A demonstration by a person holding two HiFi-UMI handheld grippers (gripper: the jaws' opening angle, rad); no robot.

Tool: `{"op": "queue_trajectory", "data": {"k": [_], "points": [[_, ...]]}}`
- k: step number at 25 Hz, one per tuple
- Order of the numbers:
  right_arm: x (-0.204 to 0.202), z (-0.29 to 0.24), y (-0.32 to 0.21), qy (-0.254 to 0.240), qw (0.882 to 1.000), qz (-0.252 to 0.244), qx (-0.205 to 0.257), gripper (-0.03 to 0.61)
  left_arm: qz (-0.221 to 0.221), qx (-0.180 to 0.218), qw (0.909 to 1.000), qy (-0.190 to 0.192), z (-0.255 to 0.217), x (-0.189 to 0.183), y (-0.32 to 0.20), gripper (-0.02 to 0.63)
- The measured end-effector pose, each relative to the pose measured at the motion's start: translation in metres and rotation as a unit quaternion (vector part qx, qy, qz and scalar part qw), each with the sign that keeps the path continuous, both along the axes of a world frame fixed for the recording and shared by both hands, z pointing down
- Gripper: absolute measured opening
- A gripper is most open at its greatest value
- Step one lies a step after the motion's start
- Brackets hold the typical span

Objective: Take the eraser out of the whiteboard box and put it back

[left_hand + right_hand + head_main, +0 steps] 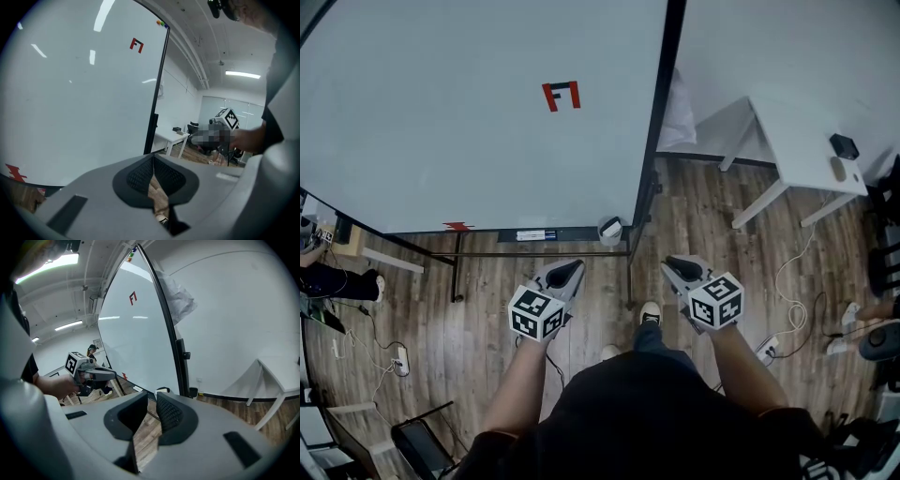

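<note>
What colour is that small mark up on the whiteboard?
The mark on the whiteboard is red and black, and it shows best in the head view.

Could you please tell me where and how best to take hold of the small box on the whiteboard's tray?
Take the box by its rim, from above and in front, I would say: its mouth faces up, the whiteboard stands behind it and the frame post is close beside it.
</note>
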State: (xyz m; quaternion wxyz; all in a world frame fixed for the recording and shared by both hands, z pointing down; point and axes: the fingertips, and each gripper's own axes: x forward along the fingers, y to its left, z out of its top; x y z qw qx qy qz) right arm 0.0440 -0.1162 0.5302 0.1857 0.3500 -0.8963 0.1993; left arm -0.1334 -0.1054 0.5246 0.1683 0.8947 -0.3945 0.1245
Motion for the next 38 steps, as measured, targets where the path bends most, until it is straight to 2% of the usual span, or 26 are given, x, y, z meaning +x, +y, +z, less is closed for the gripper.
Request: {"op": "queue_trajectory", "data": {"k": [13,22,38], "points": [[0.014,0.014,-0.017,0.004,1.0,-0.009,-0.018,0.054,-0.002,-0.009,0.9998,-0.019,0.018,0.017,-0.035,0.014],[0.023,0.028,-0.026,0.01,0.999,-0.013,-0.031,0.043,-0.011,-0.005,0.9985,-0.053,0.038,0.023,-0.066,0.014],[0.031,0.037,-0.045,0.012,0.999,-0.012,-0.041,0.015,-0.02,-0.01,0.9976,-0.065,0.061,0.033,-0.103,0.014]]}}
